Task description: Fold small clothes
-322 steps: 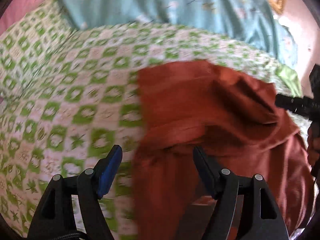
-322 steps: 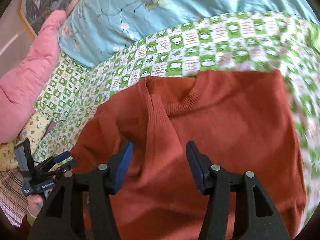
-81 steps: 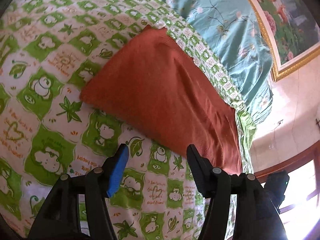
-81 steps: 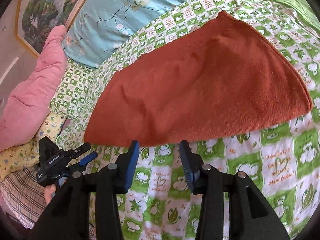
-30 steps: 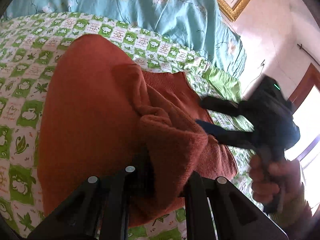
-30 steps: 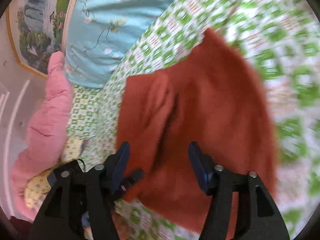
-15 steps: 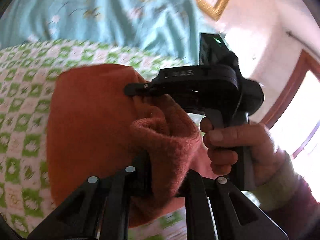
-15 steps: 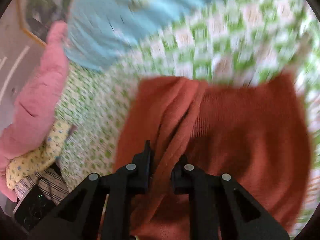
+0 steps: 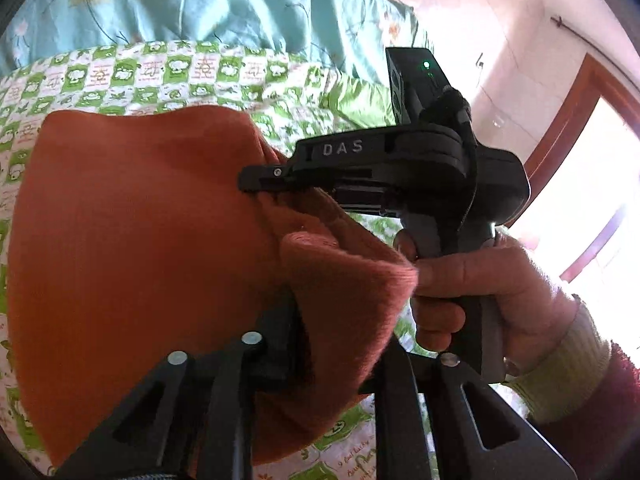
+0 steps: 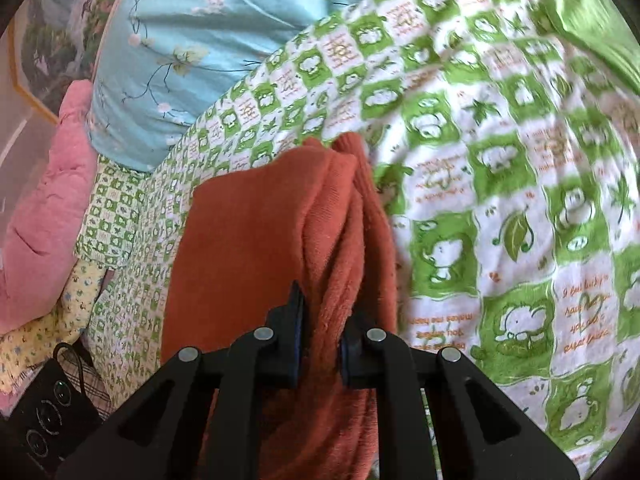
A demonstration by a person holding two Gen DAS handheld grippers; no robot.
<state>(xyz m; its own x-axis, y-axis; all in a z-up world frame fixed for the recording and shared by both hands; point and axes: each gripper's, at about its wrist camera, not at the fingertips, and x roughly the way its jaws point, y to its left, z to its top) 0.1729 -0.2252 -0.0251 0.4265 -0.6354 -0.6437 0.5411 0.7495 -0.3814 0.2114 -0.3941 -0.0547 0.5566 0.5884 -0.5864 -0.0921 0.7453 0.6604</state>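
rust sweater [image 10: 256, 240] lengthwise away (both hand-held grippers clamped on it, left loosening)

Sweater [image 10: 256, 240] bunched on bedspread [image 10: 500, 184], near edge lifted. Right gripper [image 10: 320, 336] at sweater's near folds; left gripper [image 9: 332, 344] just left of it. Quilt [image 10: 192, 40] beyond bedspread, at far side. Pillow [image 10: 44, 200] far left, beside quilt. Hand [image 9: 480, 292] right of sweater.

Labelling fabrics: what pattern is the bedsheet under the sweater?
Green-and-white cartoon checks on the cotton bedsheet; right wrist view.
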